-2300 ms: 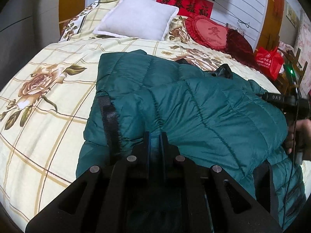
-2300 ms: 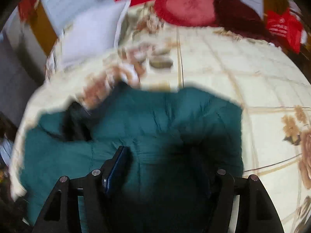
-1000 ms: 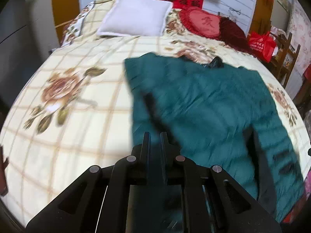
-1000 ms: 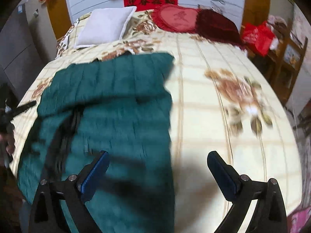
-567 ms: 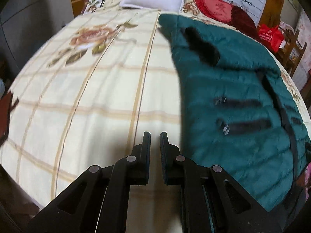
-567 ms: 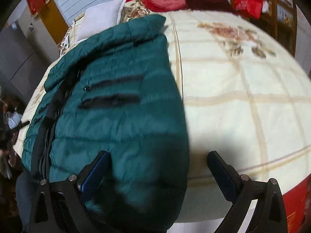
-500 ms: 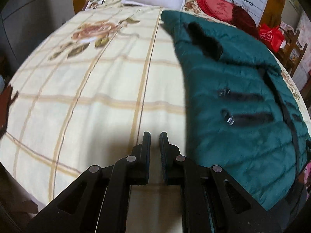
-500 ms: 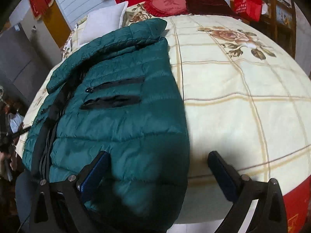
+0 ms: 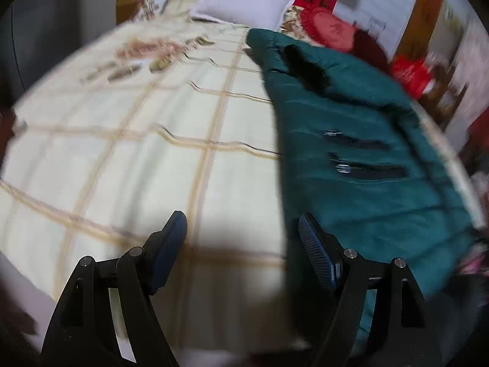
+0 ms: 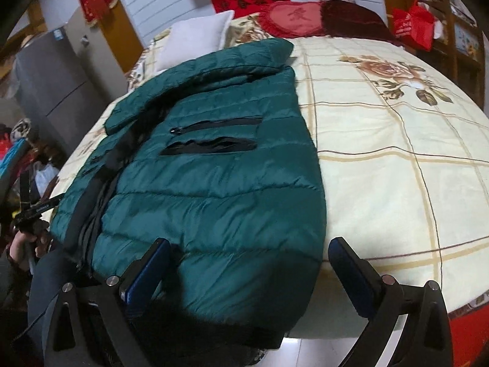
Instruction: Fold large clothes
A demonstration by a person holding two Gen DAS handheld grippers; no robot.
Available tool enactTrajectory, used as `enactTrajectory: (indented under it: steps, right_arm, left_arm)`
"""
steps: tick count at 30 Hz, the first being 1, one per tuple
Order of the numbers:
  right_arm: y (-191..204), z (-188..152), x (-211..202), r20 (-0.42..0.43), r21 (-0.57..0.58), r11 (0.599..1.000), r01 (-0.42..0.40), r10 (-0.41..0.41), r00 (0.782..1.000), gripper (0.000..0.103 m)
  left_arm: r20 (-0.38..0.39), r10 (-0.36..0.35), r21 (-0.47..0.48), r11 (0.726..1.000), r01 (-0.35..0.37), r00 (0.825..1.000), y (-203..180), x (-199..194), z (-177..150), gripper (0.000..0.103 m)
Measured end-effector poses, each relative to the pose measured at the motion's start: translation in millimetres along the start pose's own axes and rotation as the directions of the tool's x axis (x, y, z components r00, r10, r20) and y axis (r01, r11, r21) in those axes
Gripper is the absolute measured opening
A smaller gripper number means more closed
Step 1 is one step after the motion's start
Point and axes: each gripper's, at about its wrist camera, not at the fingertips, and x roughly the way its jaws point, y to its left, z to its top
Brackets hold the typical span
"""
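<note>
A dark green puffer jacket point(image 10: 214, 183) lies front up on the bed, collar toward the pillows, two black zip pockets on its chest. In the left wrist view the jacket point(image 9: 366, 159) fills the right side. My left gripper point(image 9: 243, 229) hovers over bare bedspread just left of the jacket's edge; its jaws are opening and nothing is between them. My right gripper point(image 10: 249, 260) stands open above the jacket's hem near the bed's front edge, the hem lying under the gap, the pads not pressing on it.
The bed point(image 10: 397, 159) has a cream checked spread with rose prints. A white pillow point(image 10: 195, 39) and red cushions point(image 10: 290, 18) sit at the head. A red bag point(image 10: 412, 27) stands at the far right. A hand on the other gripper's handle point(image 10: 27, 241) shows at the left.
The jacket was swung over and laid flat front up on the bed. My left gripper let go, came down beside it and spread its jaws. The right gripper lowered to the hem, open throughout.
</note>
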Motion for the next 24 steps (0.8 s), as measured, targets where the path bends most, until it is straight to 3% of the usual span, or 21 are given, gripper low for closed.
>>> enactTrajectory:
  steps: [5, 11, 13, 16, 21, 24]
  right_arm:
    - [-7.1, 0.6, -2.6, 0.010, 0.041, 0.998, -0.051, 0.050, 0.999, 0.103]
    - [-0.5, 2.7, 0.0, -0.035, 0.004, 0.996, -0.090, 0.090, 0.995, 0.103]
    - [5.2, 0.8, 0.5, -0.055, -0.026, 0.990, -0.141, 0.140, 0.989, 0.103]
    - [11.2, 3.0, 5.9, -0.068, -0.074, 0.990, -0.121, 0.117, 0.991, 0.103]
    - [8.1, 18.9, 20.5, -0.039, -0.031, 0.983, -0.181, 0.180, 0.983, 0.101]
    - [8.6, 21.2, 22.6, -0.028, -0.034, 0.980, -0.196, 0.195, 0.980, 0.097]
  left_arm:
    - [-0.016, -0.111, -0.026, 0.994, 0.111, 0.994, -9.0, -6.4, -6.7, 0.076]
    - [0.008, -0.178, 0.078, 0.981, 0.177, 0.984, -42.7, -0.8, -18.1, 0.093]
    - [-0.020, -0.182, 0.141, 0.973, 0.183, 0.983, -55.0, 4.4, -16.8, 0.093]
    - [-0.070, -0.159, 0.197, 0.966, 0.170, 0.985, -71.5, 12.6, -12.3, 0.100]
    - [-0.107, -0.241, 0.116, 0.960, 0.253, 0.965, -61.1, 11.9, -1.3, 0.100]
    - [-0.092, -0.285, 0.133, 0.946, 0.296, 0.954, -58.1, -2.8, -5.9, 0.098]
